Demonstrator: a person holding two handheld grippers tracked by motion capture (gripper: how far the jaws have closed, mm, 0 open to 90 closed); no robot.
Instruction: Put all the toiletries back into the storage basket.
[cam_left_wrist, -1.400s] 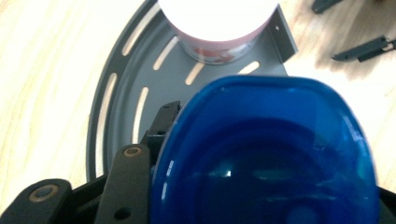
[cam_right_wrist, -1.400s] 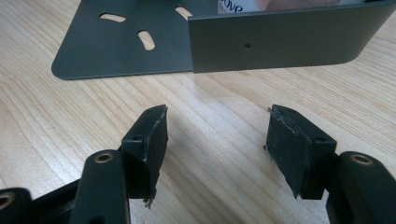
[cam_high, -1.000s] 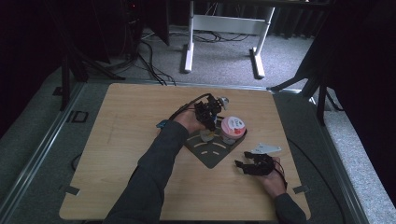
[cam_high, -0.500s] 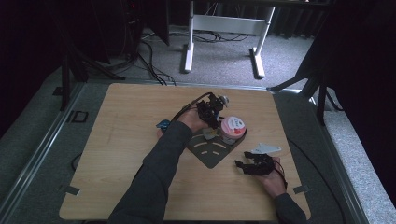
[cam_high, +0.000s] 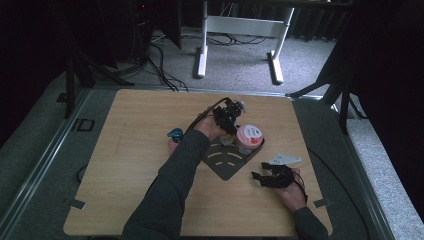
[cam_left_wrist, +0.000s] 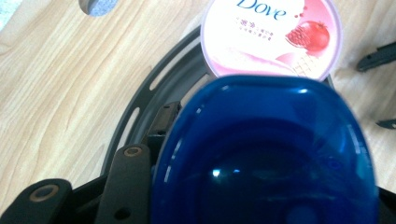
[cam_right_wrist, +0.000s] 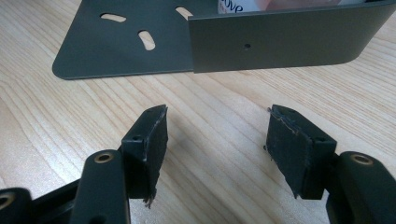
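High view dim overall: surroundings near black at upper left and right edges, wooden table (cam_high: 125, 165) evenly lit, soft and low-res. Left gripper view bright; blue object (cam_left_wrist: 266, 154) in lower frame blurred, small glare spots on it. Right gripper view sharp, well lit, soft shadows under jaws, lower corners slightly defocused.

My left arm (cam_high: 170, 190) reaches far across centre, sleeve dark, hand (cam_high: 207, 129) wrapped round left gripper (cam_high: 227, 116), which points right and down. Its jaws clamp something blue. My right hand (cam_high: 290, 192) lies near right edge, right gripper (cam_high: 261, 177) low, pointing left, jaws spread, nothing between.
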